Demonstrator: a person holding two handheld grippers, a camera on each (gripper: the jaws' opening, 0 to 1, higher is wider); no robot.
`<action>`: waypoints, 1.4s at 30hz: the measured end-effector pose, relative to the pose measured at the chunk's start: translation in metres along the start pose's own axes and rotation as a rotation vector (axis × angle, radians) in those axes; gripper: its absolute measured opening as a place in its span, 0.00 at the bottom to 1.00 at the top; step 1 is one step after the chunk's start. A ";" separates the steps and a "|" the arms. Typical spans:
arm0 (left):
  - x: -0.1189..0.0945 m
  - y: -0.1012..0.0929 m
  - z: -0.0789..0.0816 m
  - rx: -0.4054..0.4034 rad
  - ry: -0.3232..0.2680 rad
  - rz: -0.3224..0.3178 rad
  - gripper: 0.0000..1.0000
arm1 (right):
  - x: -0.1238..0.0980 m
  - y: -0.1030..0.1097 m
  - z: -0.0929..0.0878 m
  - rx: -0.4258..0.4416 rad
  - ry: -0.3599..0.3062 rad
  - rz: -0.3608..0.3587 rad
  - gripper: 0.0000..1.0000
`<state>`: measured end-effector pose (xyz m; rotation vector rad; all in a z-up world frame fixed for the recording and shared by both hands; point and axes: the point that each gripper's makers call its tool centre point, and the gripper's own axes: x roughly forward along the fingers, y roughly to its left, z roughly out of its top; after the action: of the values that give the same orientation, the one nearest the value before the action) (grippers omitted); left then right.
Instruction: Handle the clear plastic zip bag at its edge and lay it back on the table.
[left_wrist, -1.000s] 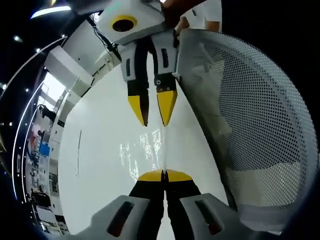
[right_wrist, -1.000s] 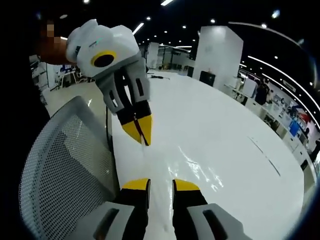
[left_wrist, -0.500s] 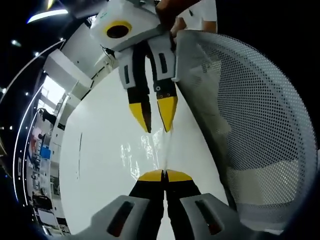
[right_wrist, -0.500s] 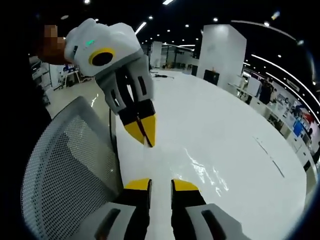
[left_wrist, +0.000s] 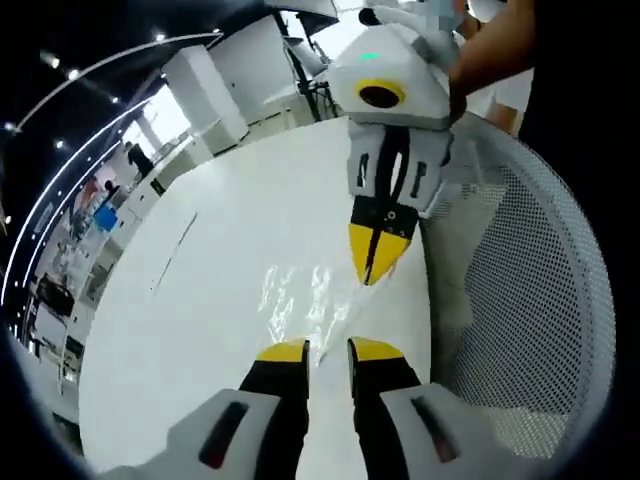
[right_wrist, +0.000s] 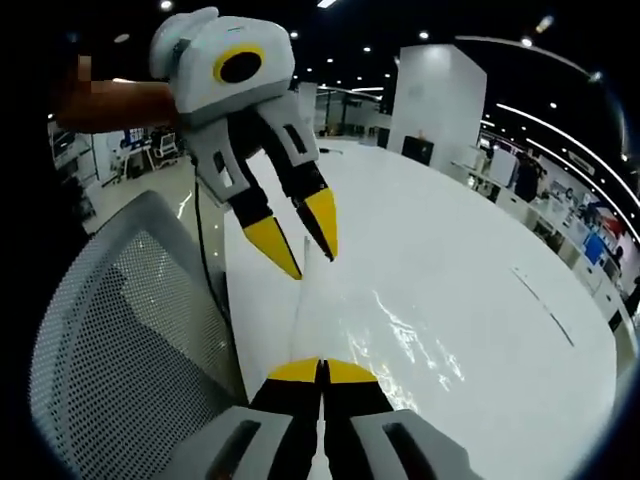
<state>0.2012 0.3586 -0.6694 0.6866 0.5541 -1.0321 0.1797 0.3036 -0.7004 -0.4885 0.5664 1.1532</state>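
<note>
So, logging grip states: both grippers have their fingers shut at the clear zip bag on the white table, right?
Only the right gripper is shut at the clear zip bag on the white table. The left gripper has its fingers open, as the left gripper view shows.

Left gripper (left_wrist: 327, 349) fingers apart over zip bag (left_wrist: 305, 300); right gripper (left_wrist: 377, 262) pinched.
</note>
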 end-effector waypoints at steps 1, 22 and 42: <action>-0.003 0.003 0.000 -0.031 -0.001 0.023 0.19 | 0.000 -0.002 -0.001 0.003 -0.001 -0.006 0.00; 0.009 -0.011 0.022 -0.884 -0.159 0.013 0.29 | -0.002 -0.014 0.016 0.029 -0.057 -0.133 0.00; 0.028 0.000 0.010 -0.934 -0.114 0.081 0.00 | -0.003 -0.018 0.024 -0.002 -0.068 -0.176 0.00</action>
<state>0.2135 0.3350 -0.6819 -0.1743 0.8115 -0.6212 0.1997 0.3104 -0.6783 -0.4890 0.4542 0.9988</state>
